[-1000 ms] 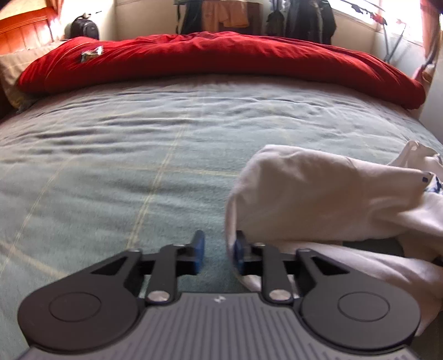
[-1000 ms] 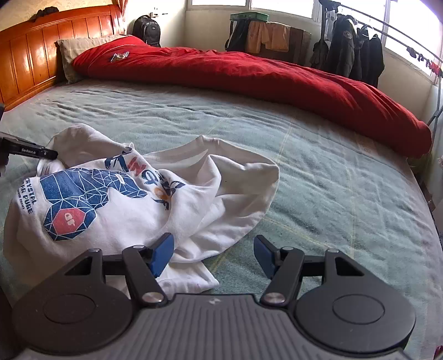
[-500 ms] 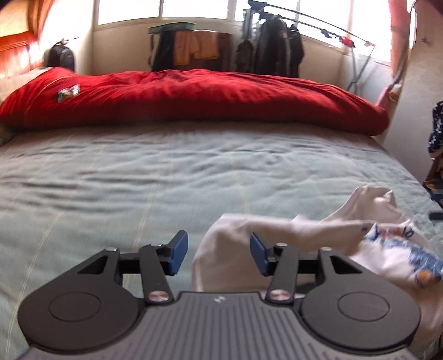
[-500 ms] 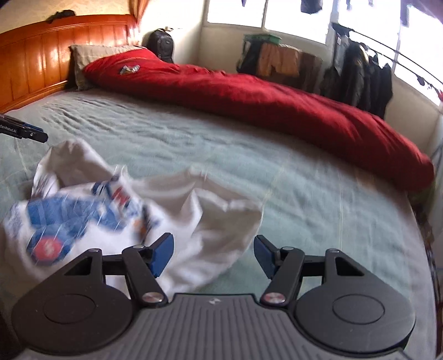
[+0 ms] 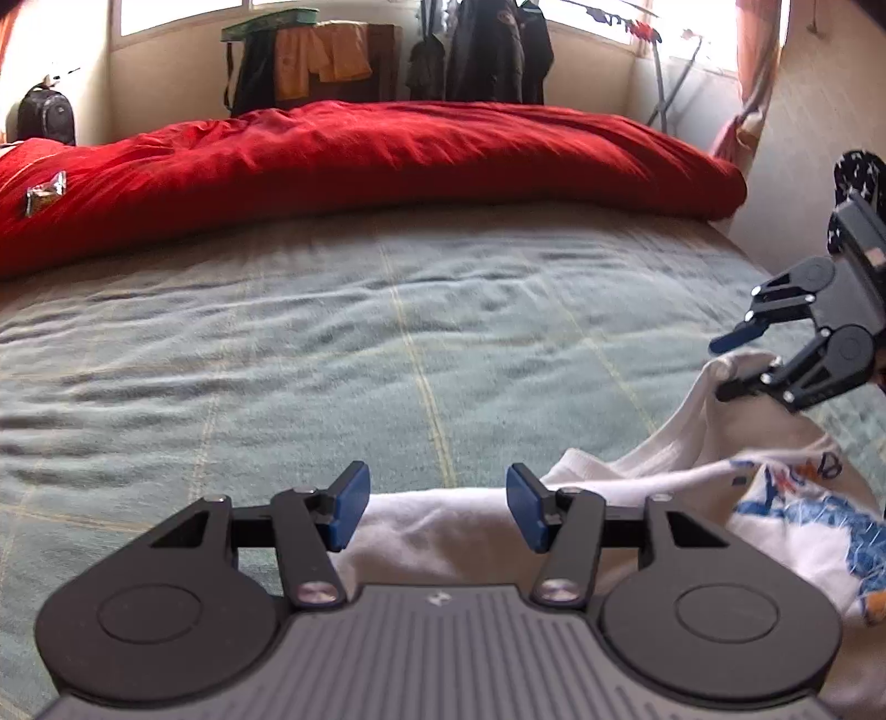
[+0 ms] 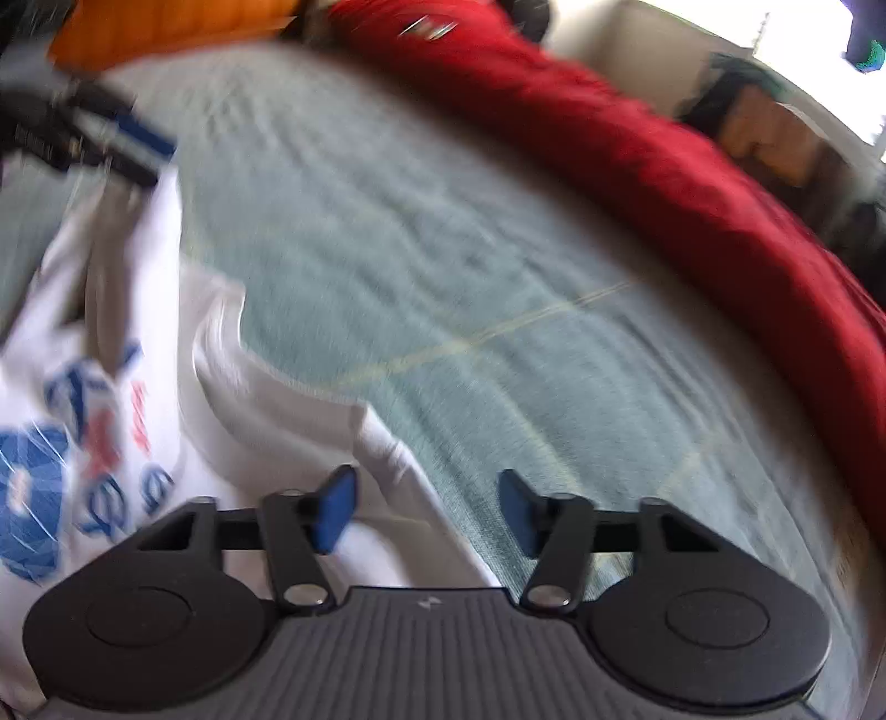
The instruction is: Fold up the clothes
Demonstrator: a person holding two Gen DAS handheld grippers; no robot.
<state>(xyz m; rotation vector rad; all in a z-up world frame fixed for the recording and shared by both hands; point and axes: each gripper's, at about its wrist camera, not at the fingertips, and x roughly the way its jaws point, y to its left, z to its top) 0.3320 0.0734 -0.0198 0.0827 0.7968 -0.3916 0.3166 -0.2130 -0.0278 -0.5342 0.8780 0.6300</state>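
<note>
A white T-shirt with a blue and red print (image 5: 797,509) lies crumpled on the grey-green bedspread (image 5: 387,343). My left gripper (image 5: 437,512) is open, its blue pads just above the shirt's near edge, holding nothing. My right gripper (image 6: 423,512) is open and empty over the shirt's right edge (image 6: 277,421); its view is blurred. In the left wrist view the right gripper (image 5: 725,368) shows at the far right, open, by a raised fold of the shirt. In the right wrist view the left gripper (image 6: 138,149) shows at the upper left.
A red duvet (image 5: 360,160) lies bunched along the far side of the bed, with a small wrapper (image 5: 47,191) on it. Clothes hang on a rack (image 5: 487,50) by the windows. A black backpack (image 5: 44,116) stands at the back left.
My left gripper opened, let go of the shirt and swung its view to the right. My right gripper moved quickly toward the shirt's right edge, blurring its view. The shirt has shifted.
</note>
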